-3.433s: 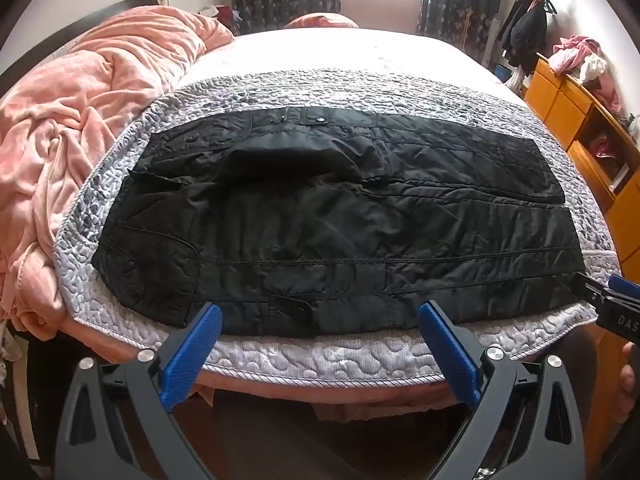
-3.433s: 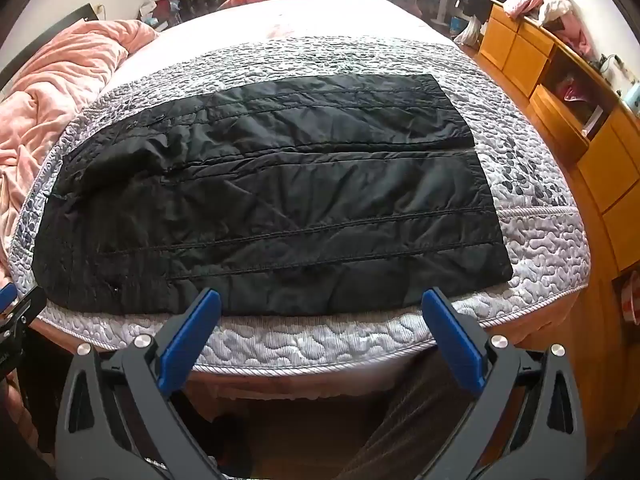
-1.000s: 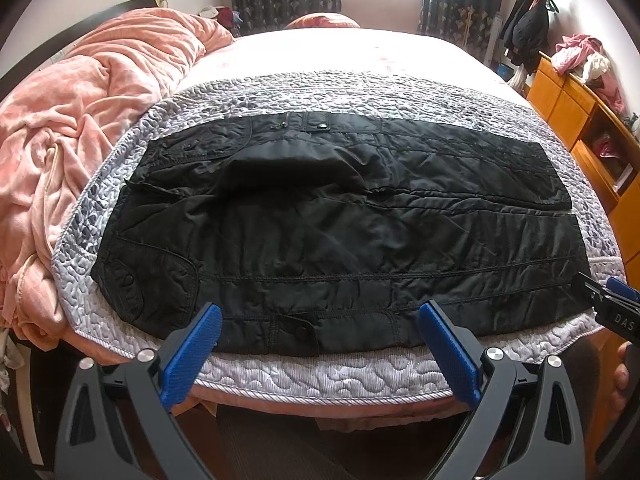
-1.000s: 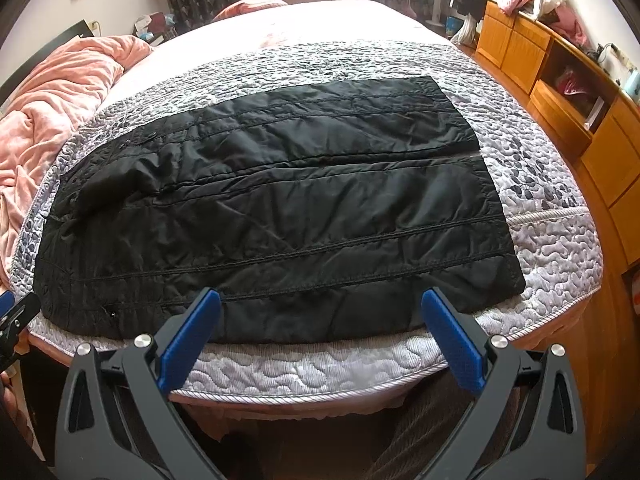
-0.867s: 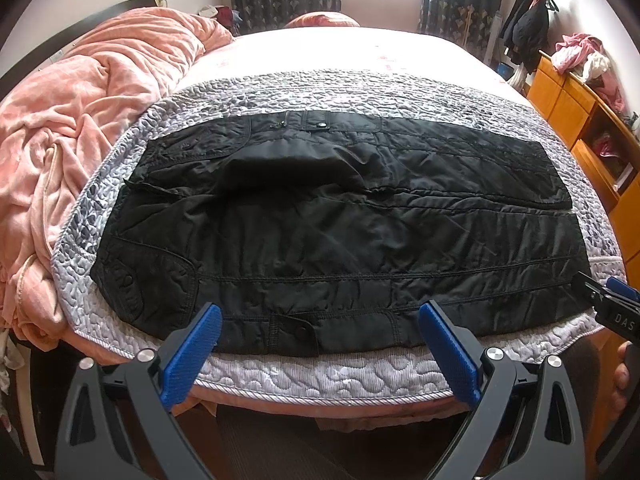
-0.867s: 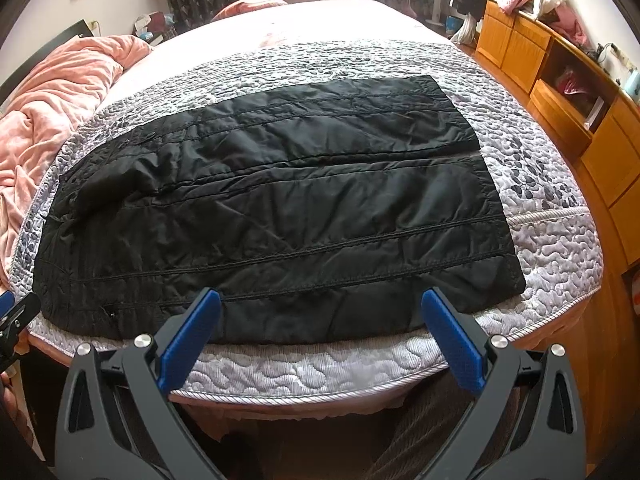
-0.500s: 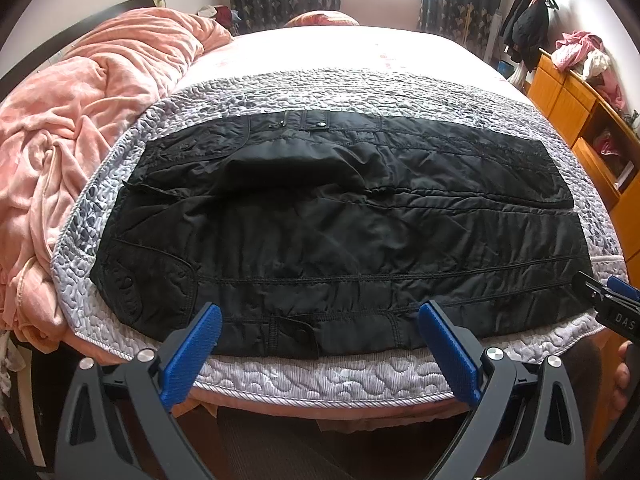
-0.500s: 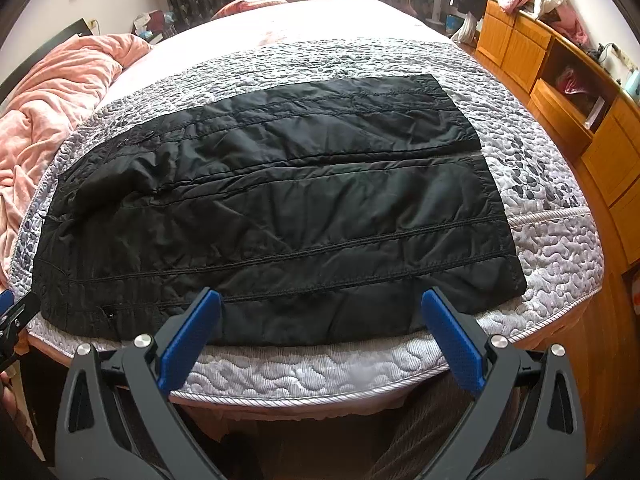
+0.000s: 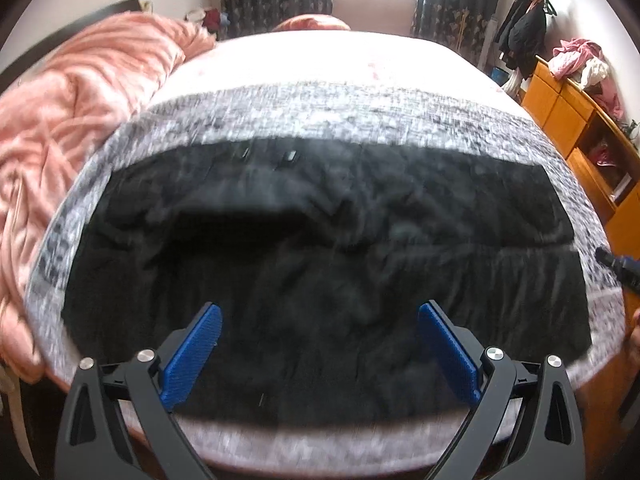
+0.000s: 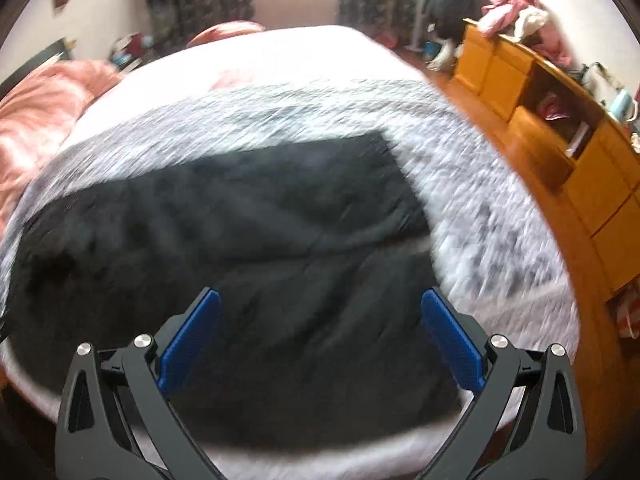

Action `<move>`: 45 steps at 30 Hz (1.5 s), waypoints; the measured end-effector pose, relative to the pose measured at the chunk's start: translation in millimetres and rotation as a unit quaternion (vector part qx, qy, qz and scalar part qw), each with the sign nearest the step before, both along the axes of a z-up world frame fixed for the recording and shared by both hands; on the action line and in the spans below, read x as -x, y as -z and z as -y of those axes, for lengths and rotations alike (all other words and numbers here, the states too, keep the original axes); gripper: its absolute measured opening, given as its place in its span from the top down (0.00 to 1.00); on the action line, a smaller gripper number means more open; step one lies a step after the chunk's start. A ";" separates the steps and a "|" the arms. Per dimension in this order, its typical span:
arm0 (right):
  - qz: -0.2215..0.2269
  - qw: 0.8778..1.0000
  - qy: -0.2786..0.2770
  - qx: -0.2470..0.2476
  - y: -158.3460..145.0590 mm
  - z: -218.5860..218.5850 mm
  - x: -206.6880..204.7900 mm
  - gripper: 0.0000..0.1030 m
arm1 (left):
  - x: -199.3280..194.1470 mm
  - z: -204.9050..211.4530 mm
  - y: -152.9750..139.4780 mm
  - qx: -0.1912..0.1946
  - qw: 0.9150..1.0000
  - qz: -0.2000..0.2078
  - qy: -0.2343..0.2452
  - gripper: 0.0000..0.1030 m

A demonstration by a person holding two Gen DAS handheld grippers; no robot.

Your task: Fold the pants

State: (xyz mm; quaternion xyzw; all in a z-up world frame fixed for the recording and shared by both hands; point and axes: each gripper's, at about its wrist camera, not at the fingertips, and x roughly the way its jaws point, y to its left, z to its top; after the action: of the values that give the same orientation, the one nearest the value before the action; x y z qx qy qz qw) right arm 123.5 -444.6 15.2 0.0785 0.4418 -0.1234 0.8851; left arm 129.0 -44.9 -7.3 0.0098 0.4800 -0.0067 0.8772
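Left tongs (image 9: 320, 334) spread wide, right tongs (image 10: 320, 320) likewise, both empty above black pants (image 9: 320, 248)

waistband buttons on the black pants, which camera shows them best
The left wrist view: the waistband buttons show as two small pale marks at the far edge of the black pants, though blurred. In the right wrist view the pants are smeared by motion and no buttons can be made out.
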 end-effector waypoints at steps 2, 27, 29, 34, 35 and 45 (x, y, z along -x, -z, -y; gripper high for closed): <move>-0.011 1.000 0.015 -0.011 9.4 41.7 -40.3 0.03 | -23.6 15.5 3.5 -0.005 1.000 0.003 0.005 0.04; -0.084 0.990 -0.063 -0.097 123.0 157.2 -216.7 0.56 | -138.0 130.0 52.4 0.063 0.994 -0.030 0.082 0.04; -0.082 0.987 -0.083 -0.111 113.5 153.7 -210.5 0.79 | -143.4 132.6 49.8 0.057 0.994 -0.023 0.093 0.04; -0.021 0.981 -0.158 -0.110 72.6 144.0 -176.7 0.91 | -171.7 133.7 47.6 0.060 0.989 -0.006 0.134 0.04; 0.002 0.977 -0.178 -0.118 61.7 142.8 -169.2 0.91 | -176.1 134.3 47.1 0.058 0.988 -0.003 0.142 0.04; 0.131 0.933 -0.326 -0.082 -16.9 120.2 -88.2 0.91 | -245.3 150.5 38.8 0.148 0.933 0.027 0.325 0.04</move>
State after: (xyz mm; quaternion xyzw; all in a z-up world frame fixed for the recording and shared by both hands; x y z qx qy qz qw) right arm 211.7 -564.8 32.1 0.0178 0.3322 0.2199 0.9170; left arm 374.3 -195.3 -46.1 0.0357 0.4199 -0.3625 0.8313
